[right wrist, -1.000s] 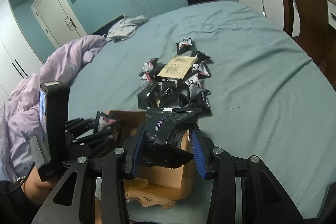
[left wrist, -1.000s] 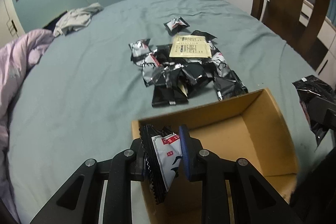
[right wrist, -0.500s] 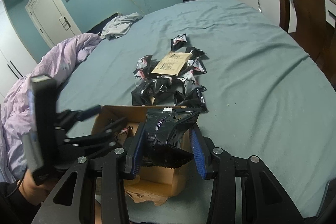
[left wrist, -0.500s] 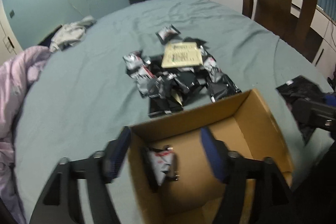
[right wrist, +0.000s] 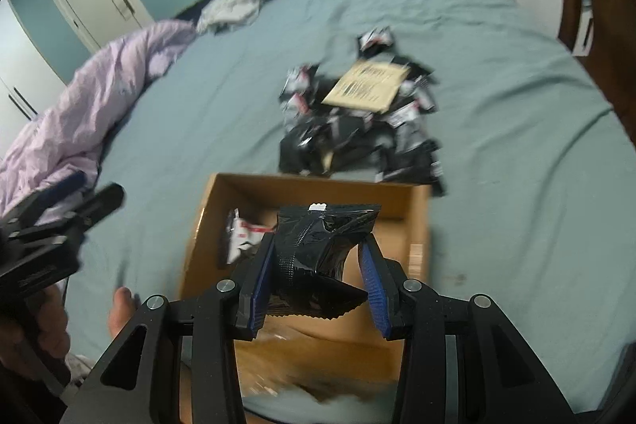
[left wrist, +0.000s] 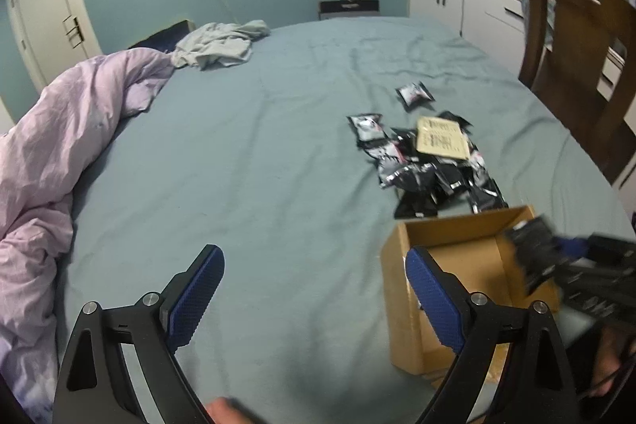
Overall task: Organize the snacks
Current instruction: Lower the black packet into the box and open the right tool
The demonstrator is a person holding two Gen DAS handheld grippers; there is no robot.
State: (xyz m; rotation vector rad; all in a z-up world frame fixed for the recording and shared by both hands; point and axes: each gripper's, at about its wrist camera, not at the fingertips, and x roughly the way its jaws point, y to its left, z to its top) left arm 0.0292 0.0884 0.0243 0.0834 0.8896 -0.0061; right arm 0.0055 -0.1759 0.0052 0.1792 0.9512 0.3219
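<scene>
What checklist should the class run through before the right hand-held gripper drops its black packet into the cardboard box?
1. Black packet gripped between the pads of the right hand-held gripper: ok.
2. Packet over the open cardboard box: ok.
3. Left hand-held gripper out of the box, jaws opening with nothing between them: ok.
4. Room left inside beside the white-and-black packet: ok.
5. Pile of snacks clear of the box's far rim: cannot tell, blurred.

No legible text: print on beige packet (left wrist: 440, 142) and snack wrappers (right wrist: 357, 130) blurred.
</scene>
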